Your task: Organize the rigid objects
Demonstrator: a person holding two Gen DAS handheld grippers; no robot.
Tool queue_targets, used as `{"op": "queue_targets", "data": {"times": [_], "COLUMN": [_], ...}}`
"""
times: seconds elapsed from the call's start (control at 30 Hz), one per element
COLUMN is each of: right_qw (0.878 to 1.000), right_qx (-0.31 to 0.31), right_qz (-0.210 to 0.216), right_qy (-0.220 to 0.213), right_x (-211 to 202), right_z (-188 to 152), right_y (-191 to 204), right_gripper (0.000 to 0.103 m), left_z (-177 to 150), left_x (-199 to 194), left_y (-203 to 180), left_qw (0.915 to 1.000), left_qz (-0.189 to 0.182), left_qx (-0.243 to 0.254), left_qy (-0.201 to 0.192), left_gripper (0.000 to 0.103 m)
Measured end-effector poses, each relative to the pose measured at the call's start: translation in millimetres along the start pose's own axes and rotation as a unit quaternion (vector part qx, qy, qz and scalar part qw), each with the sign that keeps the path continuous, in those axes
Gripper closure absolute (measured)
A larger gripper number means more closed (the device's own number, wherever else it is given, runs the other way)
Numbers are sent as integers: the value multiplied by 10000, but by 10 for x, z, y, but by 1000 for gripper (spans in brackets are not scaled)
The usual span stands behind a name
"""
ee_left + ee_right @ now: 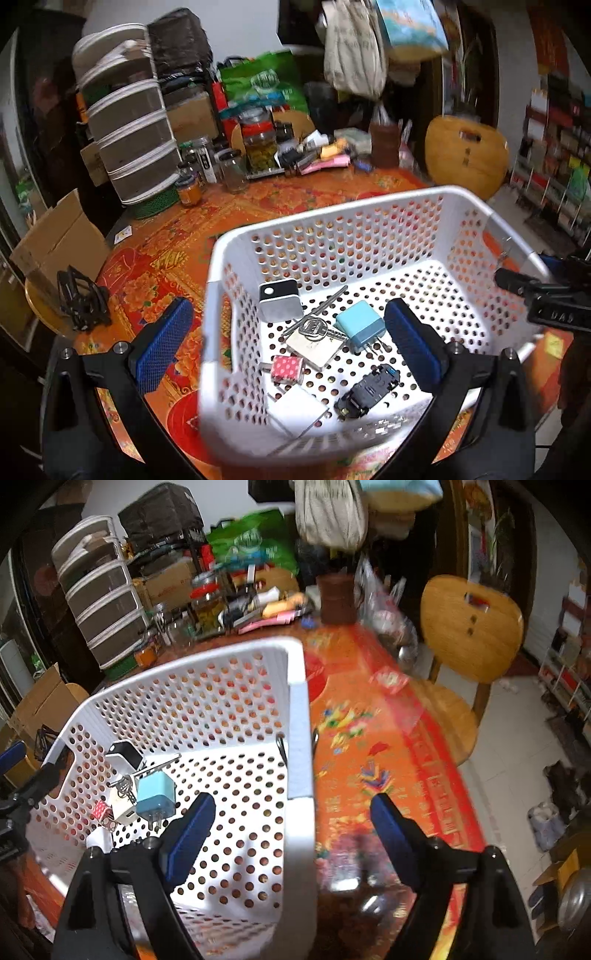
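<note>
A white perforated basket (218, 295) stands on the orange patterned tablecloth. Inside lie a light-blue plug adapter (360, 323), a silver-and-black cube (279, 301), a key (314, 328), a white tile (314, 347), a pink dotted piece (286, 369), a black toy car (369, 391) and a white block (297, 410). My left gripper (286, 343) is open and straddles the basket's left wall. My right gripper (291, 827) is open and straddles the basket's right wall (299, 738). The blue adapter also shows in the right wrist view (155, 792).
Jars, drawers (129, 140), boxes and bags crowd the table's far side. A black folded stand (83, 299) sits at the left table edge. A wooden chair (469, 635) stands at the right. Shelves line the right wall.
</note>
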State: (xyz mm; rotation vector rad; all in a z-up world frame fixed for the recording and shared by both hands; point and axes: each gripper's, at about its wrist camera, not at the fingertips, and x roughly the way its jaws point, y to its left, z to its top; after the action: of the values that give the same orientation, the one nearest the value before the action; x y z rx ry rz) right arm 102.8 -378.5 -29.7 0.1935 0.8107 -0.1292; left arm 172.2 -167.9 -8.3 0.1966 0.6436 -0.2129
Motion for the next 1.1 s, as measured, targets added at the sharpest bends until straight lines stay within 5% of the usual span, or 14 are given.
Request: {"op": "queue_targets", "data": {"times": [0.13,0.3,0.47,0.6,1.1], "right_qw": [9970,9897,9783,9795,9918], "right_qx": [-61,-461,-752,-603,-519], "right_qz": [56,235,-237,160,327], "right_qy": [-766,-1336,-1918,-1916,-1124], "right_x": [-578,-1247,-2068,-2394,-1980], "right_z": [-130,-505,-893,-994,-1079], "right_y": [101,394,722,809,749], "right_gripper": [1,0,0,0,0], "left_z": [-152,-447,-713,-868,-997], "left_x": [-405,-1184,-2089,-2479,-1868], "left_y": [238,484,733,754,410], "left_qw": [9991,9959,9900,9901,9973], "left_qz": [-1,2,205,309,-22], "left_qx": [-200,-321,-504,-591,-663], "left_qy": [-382,-850,-1302,-1236,-326], "left_gripper": [1,0,0,1,1]}}
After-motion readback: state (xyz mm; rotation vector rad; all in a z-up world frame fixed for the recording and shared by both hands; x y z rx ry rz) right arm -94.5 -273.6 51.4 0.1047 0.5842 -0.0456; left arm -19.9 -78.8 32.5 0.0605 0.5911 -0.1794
